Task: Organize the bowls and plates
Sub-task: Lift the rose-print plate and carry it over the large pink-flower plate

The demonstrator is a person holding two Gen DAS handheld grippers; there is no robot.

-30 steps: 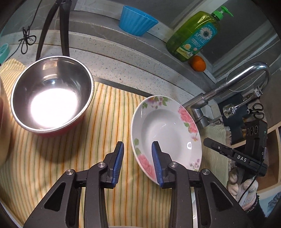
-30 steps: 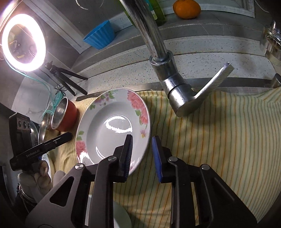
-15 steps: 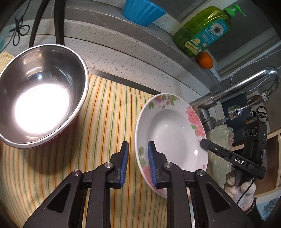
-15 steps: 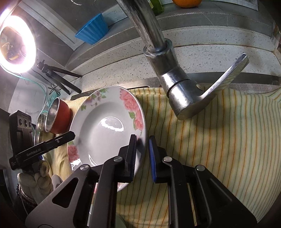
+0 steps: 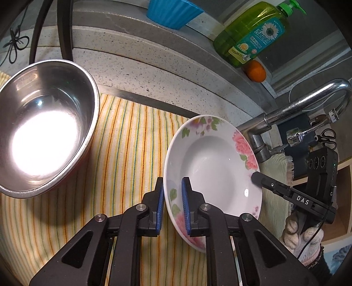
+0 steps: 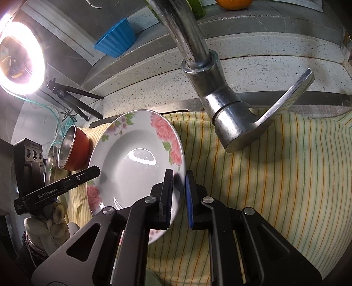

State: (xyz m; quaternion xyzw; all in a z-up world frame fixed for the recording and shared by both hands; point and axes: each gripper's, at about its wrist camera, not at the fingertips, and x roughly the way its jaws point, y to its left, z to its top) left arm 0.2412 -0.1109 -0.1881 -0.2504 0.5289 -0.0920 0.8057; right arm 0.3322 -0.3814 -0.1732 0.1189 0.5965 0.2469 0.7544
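A white plate [image 5: 211, 167] with pink flowers on its rim rests on the striped cloth [image 5: 132, 143]. My left gripper [image 5: 172, 182] has the plate's left rim between its blue pads, and its jaws are closing on it. In the right wrist view the plate [image 6: 132, 167] sits centre-left, and my right gripper [image 6: 178, 173] is shut on its right rim. The other gripper's fingertip [image 5: 258, 177] reaches the far rim in the left wrist view, as does the fingertip [image 6: 88, 173] in the right wrist view. A steel bowl [image 5: 44, 136] with a red outside [image 6: 74, 149] stands to the left.
A chrome faucet [image 6: 220, 105] rises close behind the plate's right side, seen further off as the faucet [image 5: 297, 105]. On the stone ledge stand a blue cup [image 5: 173, 11], a green soap bottle [image 5: 253, 33] and an orange [image 5: 255, 70]. A ring light [image 6: 19, 59] on a tripod glares at the left.
Both grippers' jaws have narrowed from well apart to clamping the plate's rim on opposite sides. The left gripper has moved in closer to the plate and bowl.
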